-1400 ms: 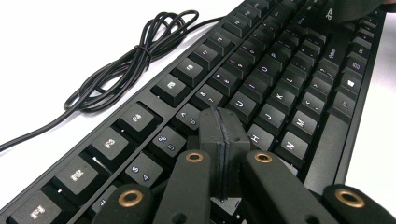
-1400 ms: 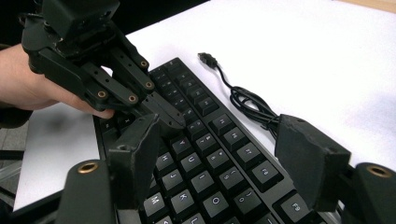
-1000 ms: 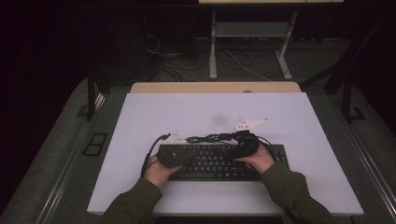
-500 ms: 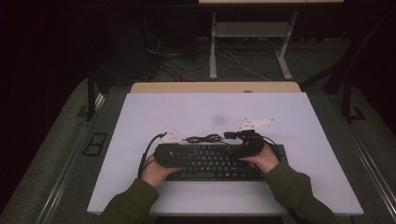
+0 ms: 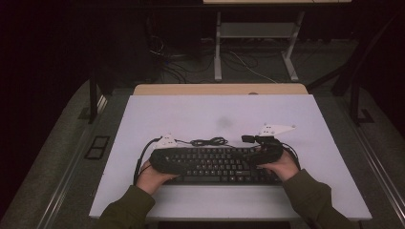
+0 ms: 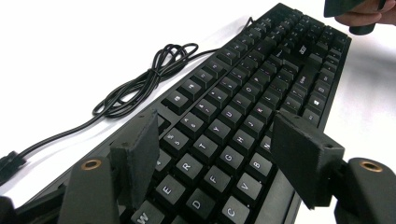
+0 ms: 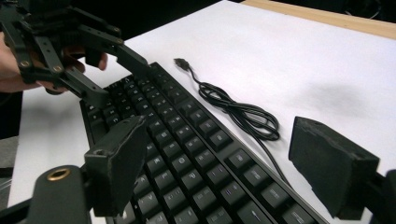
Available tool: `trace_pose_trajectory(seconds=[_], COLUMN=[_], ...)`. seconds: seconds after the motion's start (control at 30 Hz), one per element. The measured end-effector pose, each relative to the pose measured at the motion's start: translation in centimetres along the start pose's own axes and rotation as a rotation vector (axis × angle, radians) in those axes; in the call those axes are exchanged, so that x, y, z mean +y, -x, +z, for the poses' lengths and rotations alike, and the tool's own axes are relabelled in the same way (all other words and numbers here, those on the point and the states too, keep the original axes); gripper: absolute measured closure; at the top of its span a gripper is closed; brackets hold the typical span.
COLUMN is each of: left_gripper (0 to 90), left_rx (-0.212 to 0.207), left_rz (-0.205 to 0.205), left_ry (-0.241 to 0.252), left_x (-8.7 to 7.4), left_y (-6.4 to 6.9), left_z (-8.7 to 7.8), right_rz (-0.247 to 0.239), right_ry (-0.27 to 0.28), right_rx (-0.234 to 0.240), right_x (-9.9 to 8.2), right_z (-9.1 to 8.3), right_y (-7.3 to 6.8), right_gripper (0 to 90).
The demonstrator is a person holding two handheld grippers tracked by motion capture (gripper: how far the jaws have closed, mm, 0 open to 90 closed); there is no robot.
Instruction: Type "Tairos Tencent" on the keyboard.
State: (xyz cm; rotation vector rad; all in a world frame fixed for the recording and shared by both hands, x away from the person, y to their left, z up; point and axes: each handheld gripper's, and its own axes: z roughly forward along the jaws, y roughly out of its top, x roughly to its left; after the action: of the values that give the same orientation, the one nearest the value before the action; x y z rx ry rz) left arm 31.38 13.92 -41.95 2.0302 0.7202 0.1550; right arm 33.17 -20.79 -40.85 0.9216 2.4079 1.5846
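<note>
Black keyboard (image 5: 217,165) lies flat on white table (image 5: 200,114), cable (image 5: 208,141) coiled just behind it. L gripper (image 6: 219,154) jaws have just been opening, now wide over the keys, not gripping. R gripper (image 7: 233,163) jaws also just opened wide, nothing pinched.

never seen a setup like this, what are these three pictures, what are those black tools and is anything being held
A person sits at a white table and holds a hand tool in each hand; each tool has two black fingers that open and close. One picture comes from a camera fixed above, looking down. The other two come from small cameras riding on each tool, looking along its fingers.

On the table lies a black keyboard with its bundled cable beside it.

The left gripper sits over one end of the keyboard, its fingers apart and having just been opening, with keys showing between them. The right gripper is at the other end, its fingers also apart and just opened wider. Neither is squeezing the keyboard; nothing is held.
</note>
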Motion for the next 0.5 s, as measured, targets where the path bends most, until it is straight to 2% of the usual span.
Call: trace_pose_trajectory(seconds=[0.5], left_gripper=[19.3], left_rx=[-0.001], left_rz=[-0.007], left_ry=[0.004], left_x=[-0.9], left_y=[0.6], left_z=[-1.4], right_rz=[0.006], right_ry=[0.004], right_rx=[-0.050], right_x=[-1.9], right_z=[-2.8], right_y=[0.5], right_gripper=[18.3])
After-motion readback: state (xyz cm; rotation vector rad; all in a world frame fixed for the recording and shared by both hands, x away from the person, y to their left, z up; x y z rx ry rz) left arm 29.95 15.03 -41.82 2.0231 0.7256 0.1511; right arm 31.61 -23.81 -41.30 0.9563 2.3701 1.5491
